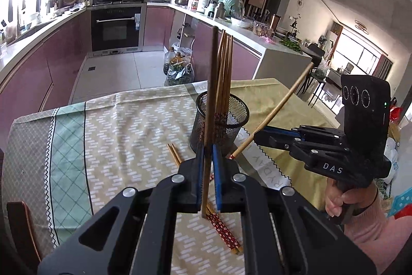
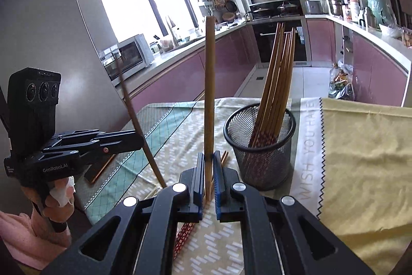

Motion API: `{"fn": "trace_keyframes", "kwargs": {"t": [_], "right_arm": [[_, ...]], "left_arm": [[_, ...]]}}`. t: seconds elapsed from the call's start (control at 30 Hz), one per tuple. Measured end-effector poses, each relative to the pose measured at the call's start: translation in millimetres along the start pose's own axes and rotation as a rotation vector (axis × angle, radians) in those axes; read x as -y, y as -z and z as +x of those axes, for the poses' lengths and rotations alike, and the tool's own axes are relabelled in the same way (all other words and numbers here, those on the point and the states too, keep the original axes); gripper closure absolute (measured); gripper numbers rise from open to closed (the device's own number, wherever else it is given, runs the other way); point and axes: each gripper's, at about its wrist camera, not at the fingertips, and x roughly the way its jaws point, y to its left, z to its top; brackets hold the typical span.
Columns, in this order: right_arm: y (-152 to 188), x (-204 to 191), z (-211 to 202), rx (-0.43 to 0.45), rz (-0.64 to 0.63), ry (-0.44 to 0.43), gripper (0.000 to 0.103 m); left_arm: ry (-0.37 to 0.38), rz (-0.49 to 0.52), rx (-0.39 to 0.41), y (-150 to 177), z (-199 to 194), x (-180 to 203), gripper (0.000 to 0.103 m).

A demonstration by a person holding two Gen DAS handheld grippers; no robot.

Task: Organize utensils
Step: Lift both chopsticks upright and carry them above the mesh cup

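Chopsticks: you have one pinched in each gripper, near the mesh holder.

Your left gripper (image 1: 207, 159) clamps a dark chopstick (image 1: 211, 84) upright; your right gripper (image 2: 209, 166) clamps a paler chopstick (image 2: 209, 84). The mesh holder (image 2: 260, 146), at one o'clock from your right gripper, carries a leaning bundle (image 2: 278, 74). Loose chopsticks (image 1: 224, 226) lie on the tablecloth (image 1: 123, 125).

Two grippers are present: the left gripper (image 1: 208, 166) and the right gripper (image 2: 208, 172), each clamped on one chopstick, making two held chopsticks, the left-held chopstick (image 1: 211, 84) and the right-held chopstick (image 2: 209, 84). One mesh cup (image 2: 260, 146) stands on the table. It contains roughly six chopsticks (image 2: 279, 68); the exact number cannot be confirmed. Two loose chopsticks (image 1: 224, 226) lie on one patterned tablecloth (image 1: 123, 135). One yellow cloth (image 2: 360, 159) is present.
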Motion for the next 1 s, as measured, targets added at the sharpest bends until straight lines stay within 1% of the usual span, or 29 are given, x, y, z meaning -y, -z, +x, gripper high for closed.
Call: {"fn": "trace_keyframes", "kwargs": {"t": [0.37,0.77,1.0], "right_arm": [[-23,3,-17,0.069,-0.024,0.009,0.097],[-36,6,-25,0.095,-0.023,0.007,0.097],[-59,3,-32,0.134,-0.041,0.011,0.097]], "left_arm": [[0.03,-0.006,0.065,-27,-11,2,0.096],[0.053,0.021,0.102,-53,-12,12,0.096],[0.047,0.037,0.137,-74,-14,15,0.096]]}}
